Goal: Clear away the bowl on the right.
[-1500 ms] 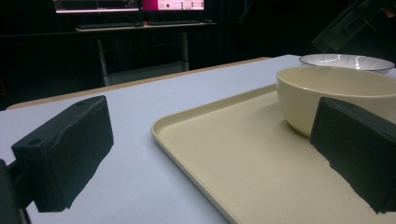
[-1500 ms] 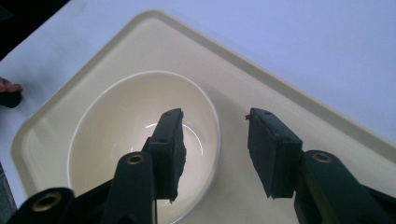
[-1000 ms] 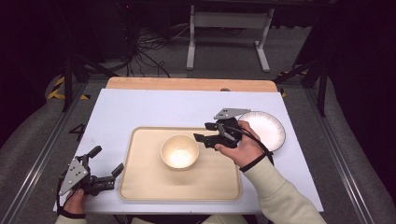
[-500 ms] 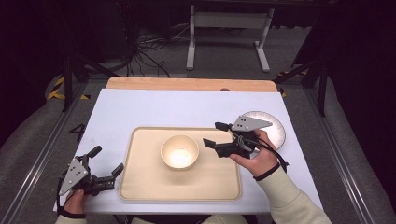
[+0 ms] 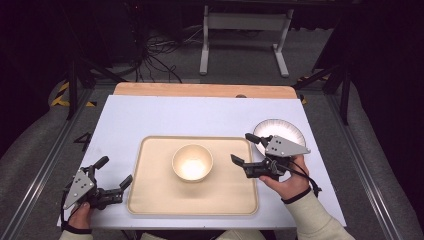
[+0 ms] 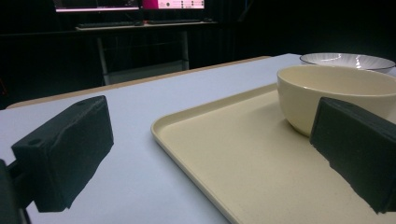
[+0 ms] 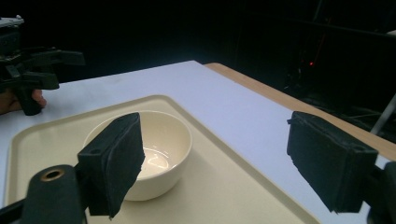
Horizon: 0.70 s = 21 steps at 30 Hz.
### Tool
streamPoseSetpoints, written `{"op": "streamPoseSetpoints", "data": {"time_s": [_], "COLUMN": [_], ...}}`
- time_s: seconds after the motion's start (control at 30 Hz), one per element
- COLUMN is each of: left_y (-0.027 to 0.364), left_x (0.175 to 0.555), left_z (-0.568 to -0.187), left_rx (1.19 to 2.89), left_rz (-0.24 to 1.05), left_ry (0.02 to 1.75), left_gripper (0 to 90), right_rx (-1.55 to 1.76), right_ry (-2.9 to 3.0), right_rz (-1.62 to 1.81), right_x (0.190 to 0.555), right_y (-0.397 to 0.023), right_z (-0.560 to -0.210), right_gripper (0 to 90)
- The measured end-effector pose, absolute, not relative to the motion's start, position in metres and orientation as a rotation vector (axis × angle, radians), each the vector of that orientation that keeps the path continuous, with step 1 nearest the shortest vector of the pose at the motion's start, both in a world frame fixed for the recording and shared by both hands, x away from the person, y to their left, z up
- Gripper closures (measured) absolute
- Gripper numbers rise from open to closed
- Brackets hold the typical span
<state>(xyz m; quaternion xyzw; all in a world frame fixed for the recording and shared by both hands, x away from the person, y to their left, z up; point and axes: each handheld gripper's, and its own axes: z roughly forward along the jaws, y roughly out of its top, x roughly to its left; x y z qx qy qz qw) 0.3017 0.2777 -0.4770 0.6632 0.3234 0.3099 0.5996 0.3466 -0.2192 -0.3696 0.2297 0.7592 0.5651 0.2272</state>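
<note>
On the tray (image 5: 150,200), bowl (image 5: 192,162) sits apart from right gripper (image 5: 243,148).

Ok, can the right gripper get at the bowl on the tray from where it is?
Probably yes. The right gripper hangs open at the tray's right edge, jaws pointing toward the bowl, and nothing stands on the bare tray between them. The plate lies behind it, out of the way.

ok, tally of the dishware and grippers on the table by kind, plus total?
Round cream ceramic bowl: 1
Rectangular cream plastic tray: 1
Round white plate with ribbed rim: 1
Black two-jaw grippers, left gripper and right gripper, both open: 2
Total: 5
</note>
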Motion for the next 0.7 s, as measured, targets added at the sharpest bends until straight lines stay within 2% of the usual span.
{"op": "streamPoseSetpoints", "data": {"time_s": [0.7], "left_y": [0.278], "left_x": [0.302], "left_z": [-0.477], "left_rx": [1.536], "left_rz": [0.719], "left_ry": [0.748], "left_gripper": [0.2], "right_rx": [0.593], "right_ry": [1.914], "right_rz": [1.533], "right_x": [0.314], "right_y": [-0.251], "right_z": [-0.422], "right_gripper": [16.9]}}
